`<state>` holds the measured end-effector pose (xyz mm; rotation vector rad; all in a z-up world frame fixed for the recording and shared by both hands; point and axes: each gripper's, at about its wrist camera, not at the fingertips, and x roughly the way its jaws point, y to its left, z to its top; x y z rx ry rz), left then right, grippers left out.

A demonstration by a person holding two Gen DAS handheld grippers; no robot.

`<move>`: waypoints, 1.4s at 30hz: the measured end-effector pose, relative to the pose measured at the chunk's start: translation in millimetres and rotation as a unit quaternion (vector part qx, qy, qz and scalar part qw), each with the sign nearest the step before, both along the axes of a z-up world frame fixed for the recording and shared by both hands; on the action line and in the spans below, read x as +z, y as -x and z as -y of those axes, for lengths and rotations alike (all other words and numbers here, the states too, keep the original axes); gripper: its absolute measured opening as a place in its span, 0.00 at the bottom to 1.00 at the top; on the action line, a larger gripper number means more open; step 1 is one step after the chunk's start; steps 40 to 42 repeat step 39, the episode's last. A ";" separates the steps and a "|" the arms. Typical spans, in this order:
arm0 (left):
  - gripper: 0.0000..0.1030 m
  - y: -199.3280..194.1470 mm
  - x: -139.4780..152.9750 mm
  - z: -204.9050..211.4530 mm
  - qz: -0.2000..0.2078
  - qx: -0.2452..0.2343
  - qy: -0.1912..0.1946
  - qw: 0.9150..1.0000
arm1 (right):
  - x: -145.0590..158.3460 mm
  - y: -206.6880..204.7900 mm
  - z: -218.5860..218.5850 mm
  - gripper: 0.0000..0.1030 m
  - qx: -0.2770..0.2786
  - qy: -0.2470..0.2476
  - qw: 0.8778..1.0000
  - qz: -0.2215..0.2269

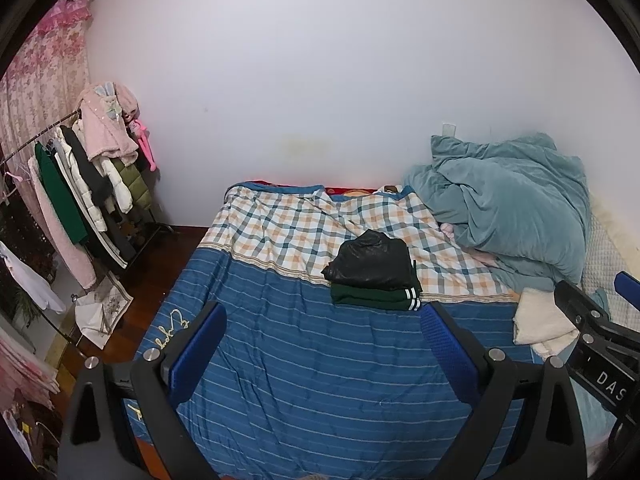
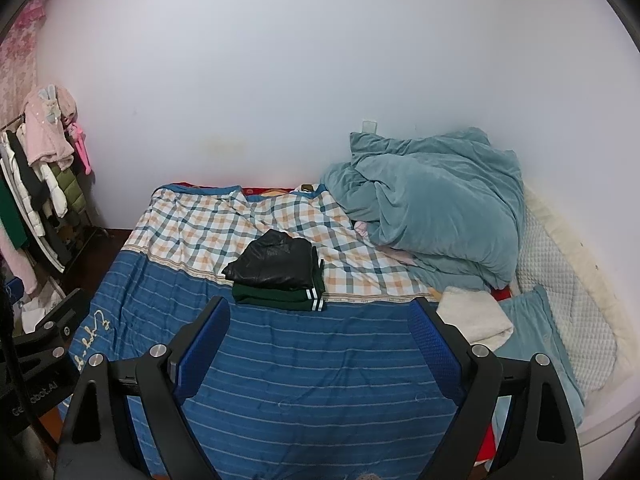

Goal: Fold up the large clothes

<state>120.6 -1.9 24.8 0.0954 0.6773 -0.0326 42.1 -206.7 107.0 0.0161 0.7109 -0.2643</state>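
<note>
A folded black shiny garment (image 1: 370, 258) (image 2: 272, 262) lies on top of a folded dark green garment with white cuff stripes (image 1: 374, 298) (image 2: 276, 300) in the middle of the bed. A folded cream fleece piece (image 1: 542, 322) (image 2: 474, 314) lies at the right on the bed. My left gripper (image 1: 324, 324) is open and empty, held above the blue striped bedspread (image 1: 312, 380) (image 2: 320, 380) in front of the stack. My right gripper (image 2: 320, 318) is open and empty too, also short of the stack. The right gripper's body shows in the left wrist view (image 1: 600, 344).
A crumpled teal duvet (image 1: 512, 204) (image 2: 436, 208) is piled at the bed's far right against the white wall. A clothes rack with hanging coats (image 1: 92, 184) (image 2: 40, 184) stands left of the bed. A quilted white pad (image 2: 568, 300) and teal pillow (image 2: 536, 336) lie at the right.
</note>
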 end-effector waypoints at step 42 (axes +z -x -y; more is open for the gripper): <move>0.97 3.6 5.4 3.1 0.011 -0.005 0.004 1.000 | -2.7 9.4 -4.7 0.89 -0.007 -0.004 1.000 0.007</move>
